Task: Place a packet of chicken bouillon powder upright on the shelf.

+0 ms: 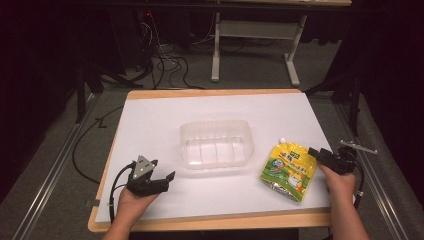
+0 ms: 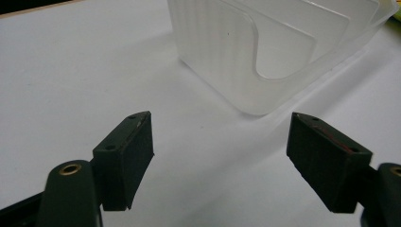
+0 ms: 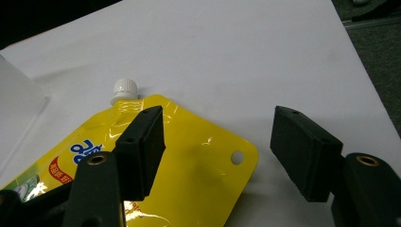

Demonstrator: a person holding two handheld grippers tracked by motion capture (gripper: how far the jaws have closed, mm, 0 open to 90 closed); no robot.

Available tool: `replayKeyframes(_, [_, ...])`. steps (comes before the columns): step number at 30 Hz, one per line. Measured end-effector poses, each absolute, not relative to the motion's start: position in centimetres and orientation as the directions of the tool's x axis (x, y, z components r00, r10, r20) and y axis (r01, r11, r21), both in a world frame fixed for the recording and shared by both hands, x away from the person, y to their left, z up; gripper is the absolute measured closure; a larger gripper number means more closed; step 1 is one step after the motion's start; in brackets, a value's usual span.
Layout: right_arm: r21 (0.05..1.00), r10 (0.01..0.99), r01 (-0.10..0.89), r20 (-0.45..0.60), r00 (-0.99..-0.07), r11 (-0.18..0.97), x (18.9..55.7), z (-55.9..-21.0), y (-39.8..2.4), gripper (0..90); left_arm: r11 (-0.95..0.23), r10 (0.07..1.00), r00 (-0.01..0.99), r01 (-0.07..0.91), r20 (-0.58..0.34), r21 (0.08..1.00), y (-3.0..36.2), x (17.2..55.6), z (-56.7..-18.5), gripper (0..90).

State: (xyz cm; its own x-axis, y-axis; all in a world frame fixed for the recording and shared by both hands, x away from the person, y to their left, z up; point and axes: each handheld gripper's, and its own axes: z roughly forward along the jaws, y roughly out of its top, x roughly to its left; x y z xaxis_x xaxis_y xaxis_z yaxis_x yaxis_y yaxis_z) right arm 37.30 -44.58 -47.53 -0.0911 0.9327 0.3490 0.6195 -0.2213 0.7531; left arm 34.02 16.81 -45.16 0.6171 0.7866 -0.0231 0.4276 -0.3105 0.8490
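A yellow spouted pouch (image 1: 289, 170) with a white cap lies flat on the white sheet, right of a clear plastic container (image 1: 216, 144). My right gripper (image 1: 320, 155) is at the pouch's right upper corner, open. In the right gripper view, one jaw hangs over the pouch (image 3: 189, 161) and the other stands past its edge with the hanging hole, so the right gripper (image 3: 217, 137) straddles that corner without pressing on it. My left gripper (image 1: 162, 171) rests near the front left, open and empty. In the left gripper view, the left gripper (image 2: 220, 142) points at the container (image 2: 265, 52).
The white sheet (image 1: 150, 120) covers a wooden board with its edge close to both hands. Beyond the table stand a white desk frame (image 1: 216, 55) and loose cables (image 1: 170, 65) on the floor. Metal rails run along both sides.
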Motion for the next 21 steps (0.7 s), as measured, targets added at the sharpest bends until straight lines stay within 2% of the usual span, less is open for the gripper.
replayKeyframes(9, [0.725,0.924,0.657,0.365,-0.115,-0.205,37.4,-47.7,-44.3,50.4,-0.312,0.784,0.620,0.432,-0.027,0.846,16.9,34.3,-45.3,24.3])
replayKeyframes(14, [0.721,0.879,0.637,0.456,-0.141,-0.272,36.9,-47.7,-44.9,56.4,-0.308,0.780,0.625,0.429,-0.033,0.849,16.7,34.3,-45.2,24.3])
replayKeyframes(15, [0.723,0.851,0.625,0.496,-0.173,-0.294,36.4,-47.5,-44.9,60.3,-0.311,0.773,0.633,0.420,-0.030,0.852,16.6,34.3,-44.9,24.2])
replayKeyframes(18, [0.727,0.837,0.630,0.503,-0.217,-0.273,35.7,-47.1,-44.4,63.2,-0.307,0.766,0.642,0.405,-0.029,0.861,16.3,34.4,-44.6,24.2])
replayKeyframes(21, [0.712,0.848,0.650,0.493,-0.193,-0.266,35.6,-47.3,-44.2,63.1,-0.301,0.763,0.645,0.409,-0.040,0.861,16.1,34.6,-44.7,24.3])
